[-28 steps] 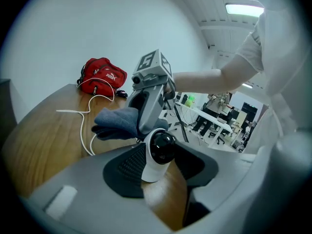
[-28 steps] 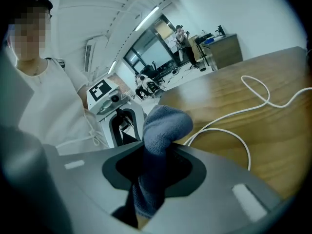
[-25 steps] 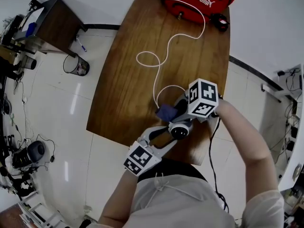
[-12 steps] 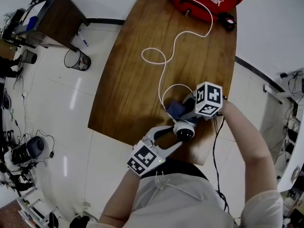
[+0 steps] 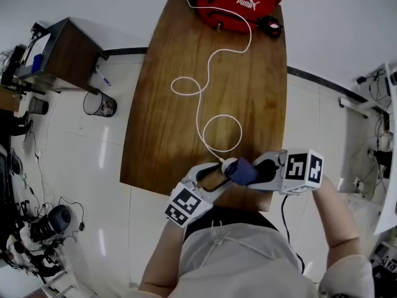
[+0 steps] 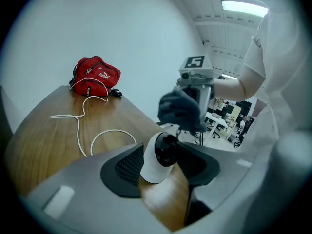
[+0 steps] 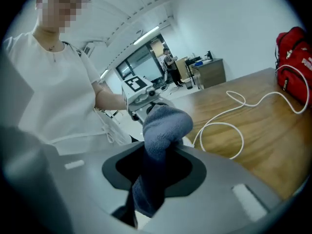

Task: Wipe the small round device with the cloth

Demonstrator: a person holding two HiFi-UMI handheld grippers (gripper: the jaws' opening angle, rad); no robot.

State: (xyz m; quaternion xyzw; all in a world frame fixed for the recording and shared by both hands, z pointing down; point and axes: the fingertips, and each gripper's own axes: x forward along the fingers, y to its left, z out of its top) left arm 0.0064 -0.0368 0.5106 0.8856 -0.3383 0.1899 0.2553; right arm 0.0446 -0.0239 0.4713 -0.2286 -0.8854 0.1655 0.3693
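The small round device, white with a black dome, stands at the near edge of the wooden table. My left gripper has it between its jaws; the jaws are closing and the dark pads touch its sides. A bunched blue-grey cloth is clamped in my right gripper, which comes in from the right. In the head view the cloth lies against the device on its right side. From the left gripper view, the cloth hangs just above and behind the dome.
A white cable runs in loops from the device to a red bag at the table's far end. A small black object lies beside the bag. The floor at left holds a desk and a waste bin.
My right gripper has swung with the cloth from the far left side of the device round to its right side. The left gripper keeps the device in the same spot.
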